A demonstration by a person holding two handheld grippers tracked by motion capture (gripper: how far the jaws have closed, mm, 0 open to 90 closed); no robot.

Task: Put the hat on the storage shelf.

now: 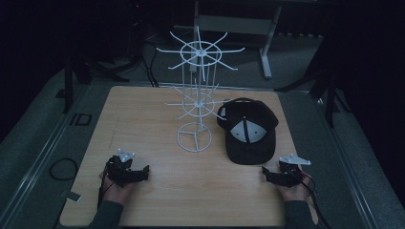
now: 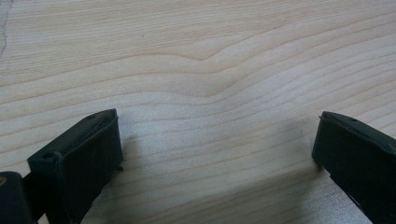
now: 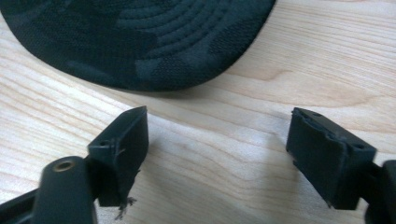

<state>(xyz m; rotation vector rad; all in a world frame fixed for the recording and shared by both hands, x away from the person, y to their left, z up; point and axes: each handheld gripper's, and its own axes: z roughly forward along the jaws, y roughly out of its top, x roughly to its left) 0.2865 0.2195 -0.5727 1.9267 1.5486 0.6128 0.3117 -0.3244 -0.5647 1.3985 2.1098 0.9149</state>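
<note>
Two black grippers, left (image 1: 128,171) and right (image 1: 282,173), rest gaping and empty, the right nearest the dark fabric cap (image 1: 248,131), probably to grasp its brim.

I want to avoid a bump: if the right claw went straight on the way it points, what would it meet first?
Most likely the brim of the black cap, lying just beyond the open right claw on the wooden table; only bare wood lies between them.
</note>
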